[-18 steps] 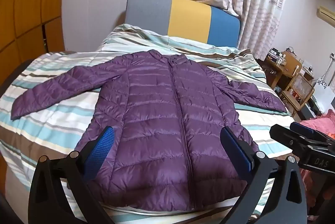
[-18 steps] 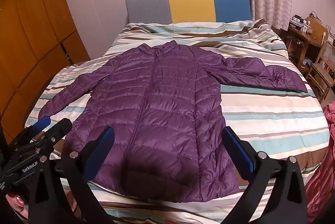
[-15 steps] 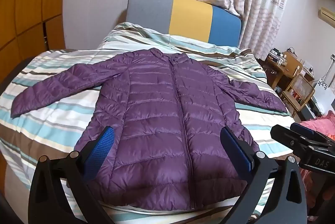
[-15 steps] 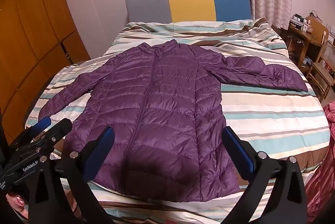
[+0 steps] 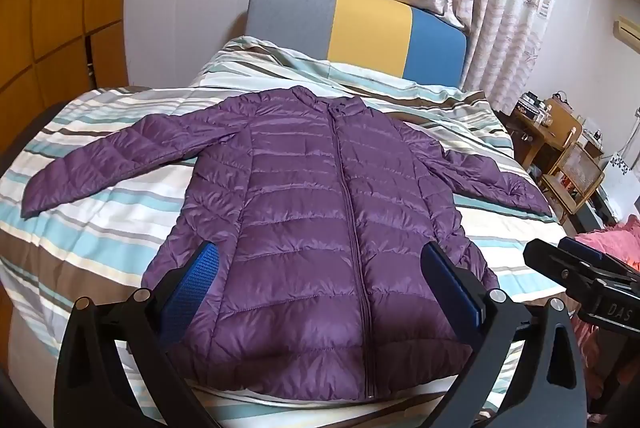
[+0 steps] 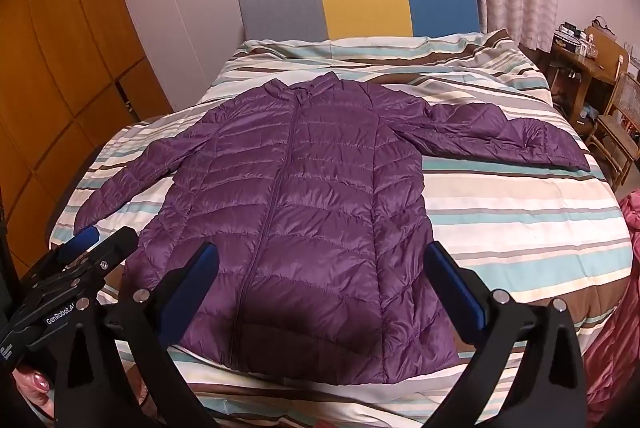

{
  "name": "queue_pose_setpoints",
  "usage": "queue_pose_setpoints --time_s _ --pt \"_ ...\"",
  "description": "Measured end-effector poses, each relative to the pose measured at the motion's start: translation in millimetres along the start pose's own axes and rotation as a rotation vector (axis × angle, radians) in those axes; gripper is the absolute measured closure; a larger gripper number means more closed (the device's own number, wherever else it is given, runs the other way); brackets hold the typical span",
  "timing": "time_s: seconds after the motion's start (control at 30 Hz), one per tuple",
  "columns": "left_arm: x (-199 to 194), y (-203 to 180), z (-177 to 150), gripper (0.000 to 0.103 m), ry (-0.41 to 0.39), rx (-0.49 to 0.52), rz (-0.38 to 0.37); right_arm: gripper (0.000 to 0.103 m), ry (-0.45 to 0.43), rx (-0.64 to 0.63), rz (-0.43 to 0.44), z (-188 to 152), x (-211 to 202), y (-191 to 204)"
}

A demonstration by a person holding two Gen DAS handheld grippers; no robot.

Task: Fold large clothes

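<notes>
A purple quilted puffer jacket (image 5: 320, 228) lies flat, zipped, front up on a striped bed, both sleeves spread out; it also shows in the right wrist view (image 6: 304, 212). My left gripper (image 5: 320, 284) is open and empty, held above the jacket's hem at the foot of the bed. My right gripper (image 6: 320, 284) is open and empty, also above the hem, to the right of the left one. The left sleeve (image 5: 100, 168) reaches toward the bed's left edge, the right sleeve (image 6: 512, 140) toward the right edge.
The bed (image 5: 100, 248) has a striped duvet and a grey, yellow and blue headboard (image 5: 360, 28). A wooden wardrobe (image 6: 52, 68) stands on the left. A desk and chair (image 6: 600, 88) stand on the right. Pink fabric (image 5: 600, 244) lies at the bed's right.
Both grippers have drifted slightly, so the jacket sits a little lower in view. The jacket has not moved and both grippers stay open.
</notes>
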State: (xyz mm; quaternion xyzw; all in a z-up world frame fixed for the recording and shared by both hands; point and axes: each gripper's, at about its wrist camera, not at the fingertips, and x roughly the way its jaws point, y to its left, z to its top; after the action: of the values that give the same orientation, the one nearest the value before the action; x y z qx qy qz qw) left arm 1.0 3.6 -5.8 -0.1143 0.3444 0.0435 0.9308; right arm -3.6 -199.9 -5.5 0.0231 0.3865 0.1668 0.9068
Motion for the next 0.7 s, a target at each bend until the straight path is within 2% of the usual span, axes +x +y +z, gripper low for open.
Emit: queue_pose_setpoints --time_s 0.7 --pt "7.9 1.8 -3.0 0.003 0.034 -0.007 0.021 0.002 0.025 0.006 0.003 6.2 3.4 1.0"
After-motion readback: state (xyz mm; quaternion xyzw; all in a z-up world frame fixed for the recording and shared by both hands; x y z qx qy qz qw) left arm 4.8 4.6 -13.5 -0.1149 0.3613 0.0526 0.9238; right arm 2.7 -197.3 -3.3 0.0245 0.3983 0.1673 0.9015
